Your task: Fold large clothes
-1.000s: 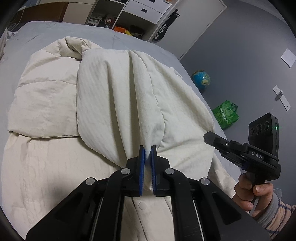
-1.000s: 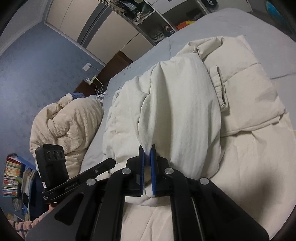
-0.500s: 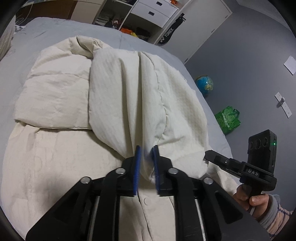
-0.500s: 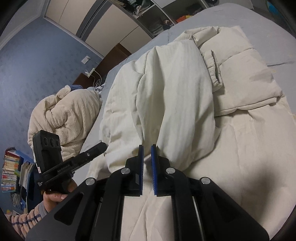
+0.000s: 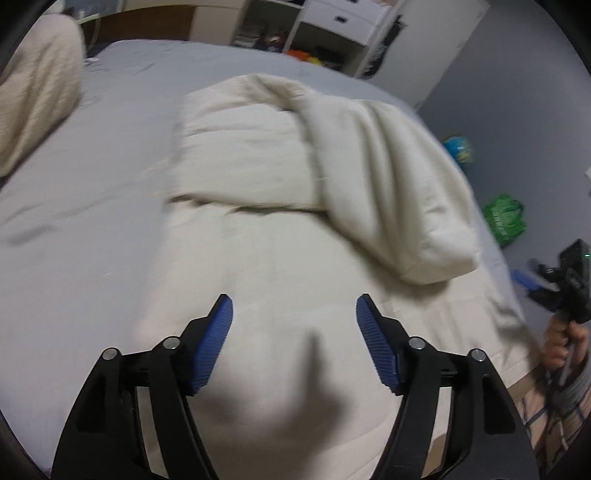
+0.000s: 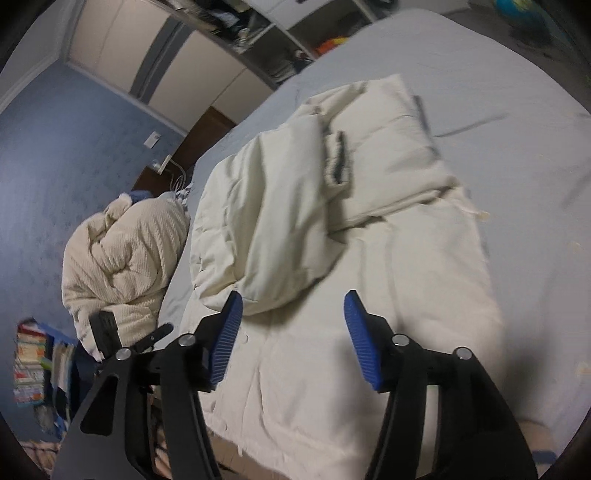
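A large cream padded jacket [image 5: 280, 258] lies on the grey bed [image 5: 110, 155]. One sleeve [image 5: 388, 184] is folded across its upper part and lies loose. My left gripper [image 5: 293, 325] is open and empty above the jacket's lower body. My right gripper [image 6: 291, 321] is open and empty, just short of the folded sleeve's end [image 6: 280, 236]. The jacket [image 6: 332, 332] fills the right wrist view, with a ribbed cuff [image 6: 338, 158] on the upper fold. The right gripper also shows in the left wrist view [image 5: 546, 284], off the bed's right side.
A crumpled cream blanket [image 6: 118, 251] sits at the bed's far left. Shelves and white drawers [image 5: 325, 22] stand behind the bed. A globe [image 5: 458, 151] and a green bag [image 5: 504, 218] lie on the floor to the right. Books [image 6: 29, 365] are stacked left.
Both grippers were shut on the sleeve's fabric; they have opened and let it go. The sleeve dropped onto the jacket, and both grippers pulled back towards the near edge.
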`<move>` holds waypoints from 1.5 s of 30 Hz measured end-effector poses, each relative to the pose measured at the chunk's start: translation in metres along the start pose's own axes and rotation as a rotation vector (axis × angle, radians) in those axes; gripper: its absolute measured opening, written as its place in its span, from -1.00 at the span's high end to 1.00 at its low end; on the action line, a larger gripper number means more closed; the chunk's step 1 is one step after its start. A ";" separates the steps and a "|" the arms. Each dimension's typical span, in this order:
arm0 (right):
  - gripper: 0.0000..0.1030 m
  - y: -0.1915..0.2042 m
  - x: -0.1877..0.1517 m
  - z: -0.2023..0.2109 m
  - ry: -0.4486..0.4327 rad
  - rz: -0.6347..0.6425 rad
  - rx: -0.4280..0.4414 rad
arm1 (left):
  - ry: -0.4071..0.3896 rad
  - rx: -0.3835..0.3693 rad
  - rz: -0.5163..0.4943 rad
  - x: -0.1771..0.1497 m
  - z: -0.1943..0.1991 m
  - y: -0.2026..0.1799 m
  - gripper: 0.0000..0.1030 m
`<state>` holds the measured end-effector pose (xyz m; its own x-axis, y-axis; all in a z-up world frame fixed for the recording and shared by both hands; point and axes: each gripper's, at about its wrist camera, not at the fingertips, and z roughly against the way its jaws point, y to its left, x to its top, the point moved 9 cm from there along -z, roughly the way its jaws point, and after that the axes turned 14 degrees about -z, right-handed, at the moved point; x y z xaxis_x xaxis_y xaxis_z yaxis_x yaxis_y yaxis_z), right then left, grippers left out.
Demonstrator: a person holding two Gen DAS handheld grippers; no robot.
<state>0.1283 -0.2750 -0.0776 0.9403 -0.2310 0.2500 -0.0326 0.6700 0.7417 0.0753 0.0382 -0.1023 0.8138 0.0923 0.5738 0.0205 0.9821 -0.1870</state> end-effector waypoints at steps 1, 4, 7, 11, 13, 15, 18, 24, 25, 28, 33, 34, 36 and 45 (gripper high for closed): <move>-0.08 -0.003 0.002 0.008 -0.001 0.007 -0.016 | 0.012 0.016 0.011 -0.004 0.005 0.009 -0.36; -0.16 -0.012 0.003 0.023 -0.011 0.047 -0.084 | 0.058 0.060 0.063 -0.018 0.019 0.037 -0.53; -0.17 -0.028 0.002 0.031 0.004 0.043 -0.136 | 0.087 0.051 0.125 -0.029 0.025 0.048 -0.55; -0.17 -0.049 -0.002 0.033 0.020 0.024 -0.193 | 0.156 0.048 0.156 -0.047 0.027 0.053 -0.57; -0.17 -0.054 -0.004 0.032 0.041 0.027 -0.217 | 0.196 0.039 0.154 -0.055 0.024 0.052 -0.58; -0.17 -0.063 -0.009 0.028 0.085 0.041 -0.259 | 0.245 0.028 0.145 -0.063 0.018 0.050 -0.58; -0.17 -0.074 -0.014 0.023 0.134 0.046 -0.305 | 0.290 0.029 0.154 -0.069 0.010 0.052 -0.58; -0.17 -0.101 -0.013 0.023 0.199 0.004 -0.346 | 0.390 -0.017 0.225 -0.086 -0.003 0.059 -0.59; -0.17 -0.105 -0.013 0.024 0.211 -0.006 -0.345 | 0.403 -0.029 0.239 -0.089 -0.004 0.060 -0.59; -0.17 -0.112 -0.019 0.024 0.272 -0.051 -0.298 | 0.427 -0.085 0.258 -0.092 -0.006 0.056 -0.59; -0.17 -0.107 -0.037 0.015 0.383 -0.061 -0.218 | 0.481 -0.129 0.203 -0.098 -0.009 0.042 -0.53; -0.17 -0.105 -0.042 0.012 0.404 -0.060 -0.204 | 0.493 -0.137 0.182 -0.099 -0.009 0.037 -0.51; -0.17 -0.099 -0.048 0.008 0.427 -0.045 -0.190 | 0.505 -0.145 0.163 -0.101 -0.010 0.033 -0.42; -0.15 -0.056 -0.067 0.010 0.470 0.049 -0.099 | 0.527 -0.200 0.111 -0.115 0.004 0.016 -0.01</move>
<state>0.0634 -0.3042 -0.1298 0.9904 0.1316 -0.0422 -0.0700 0.7411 0.6678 -0.0206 0.0437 -0.1680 0.9959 0.0485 0.0770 -0.0137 0.9166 -0.3996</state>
